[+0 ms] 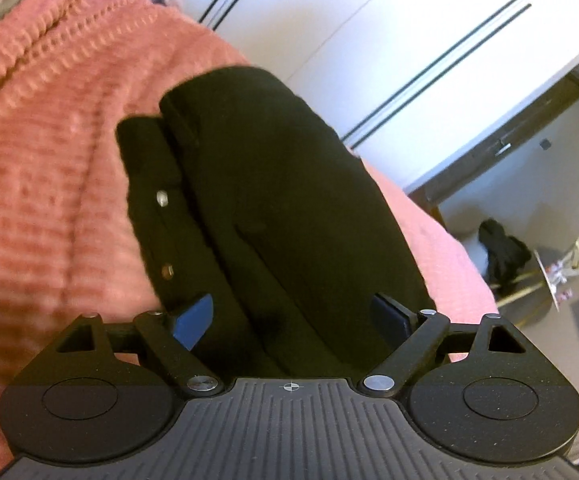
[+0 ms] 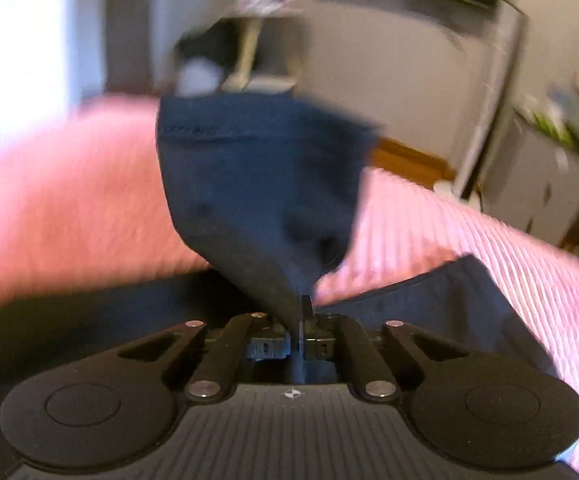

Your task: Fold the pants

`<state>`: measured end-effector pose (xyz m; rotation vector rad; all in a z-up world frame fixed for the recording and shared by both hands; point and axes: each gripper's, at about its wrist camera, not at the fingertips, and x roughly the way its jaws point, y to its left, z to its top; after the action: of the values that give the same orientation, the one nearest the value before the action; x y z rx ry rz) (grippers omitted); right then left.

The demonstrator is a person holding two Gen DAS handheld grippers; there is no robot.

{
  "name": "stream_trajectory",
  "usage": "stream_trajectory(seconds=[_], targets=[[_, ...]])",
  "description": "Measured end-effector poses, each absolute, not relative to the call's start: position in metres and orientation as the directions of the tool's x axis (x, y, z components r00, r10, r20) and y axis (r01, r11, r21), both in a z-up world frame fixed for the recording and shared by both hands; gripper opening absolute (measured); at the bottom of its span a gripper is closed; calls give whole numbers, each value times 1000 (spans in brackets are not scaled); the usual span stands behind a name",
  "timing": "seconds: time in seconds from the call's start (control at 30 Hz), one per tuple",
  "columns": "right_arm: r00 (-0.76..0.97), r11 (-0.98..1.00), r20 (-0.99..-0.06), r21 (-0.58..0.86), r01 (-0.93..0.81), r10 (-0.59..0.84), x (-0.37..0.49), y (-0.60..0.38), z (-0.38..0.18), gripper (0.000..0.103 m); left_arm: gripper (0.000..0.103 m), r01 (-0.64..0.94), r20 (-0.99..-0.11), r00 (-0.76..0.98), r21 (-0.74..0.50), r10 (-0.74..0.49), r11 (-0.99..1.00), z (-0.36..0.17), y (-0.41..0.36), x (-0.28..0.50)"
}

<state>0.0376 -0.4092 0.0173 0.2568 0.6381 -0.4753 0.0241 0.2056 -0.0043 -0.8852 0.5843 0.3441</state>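
Dark pants (image 1: 273, 200) lie on a pink ribbed blanket (image 1: 49, 152), waist end w/ two metal buttons (image 1: 162, 198) facing the left gripper (image 1: 293, 312), whose blue pads stand wide apart over the cloth, gripping nothing. The right gripper (image 2: 303, 312) is pinched tight on a hem end of the pants (image 2: 261, 184), lifted off the blanket. Best bet: carry that end level toward the waist, edges matched, no drag. Right view is motion-blurred; the rest of the leg is cut off.
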Motion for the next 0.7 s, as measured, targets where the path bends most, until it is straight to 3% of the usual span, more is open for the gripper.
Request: stream_trajectory(seconds=[0.17, 0.27, 0.37, 0.47, 0.53, 0.7], targets=[[770, 696, -535, 402, 595, -349, -50, -464, 49, 3, 89, -518, -619, 786, -664, -8, 539, -17, 215, 33], [711, 657, -589, 365, 659, -385, -79, -473, 24, 3, 87, -506, -616, 788, -649, -1, 568, -16, 217, 41], [662, 580, -684, 416, 700, -307, -92, -489, -21, 4, 82, -520, -614, 789, -674, -6, 525, -17, 225, 41], [695, 499, -661, 517, 695, -283, -107, -495, -38, 7, 78, -534, -609, 793, -689, 8, 489, -17, 237, 33], [717, 461, -647, 569, 680, -259, -111, -500, -44, 18, 73, -522, -601, 799, -695, -2, 495, -17, 241, 27], [726, 475, -648, 576, 665, -231, -102, -502, -44, 21, 68, -514, -603, 798, -682, -1, 520, -20, 252, 27]])
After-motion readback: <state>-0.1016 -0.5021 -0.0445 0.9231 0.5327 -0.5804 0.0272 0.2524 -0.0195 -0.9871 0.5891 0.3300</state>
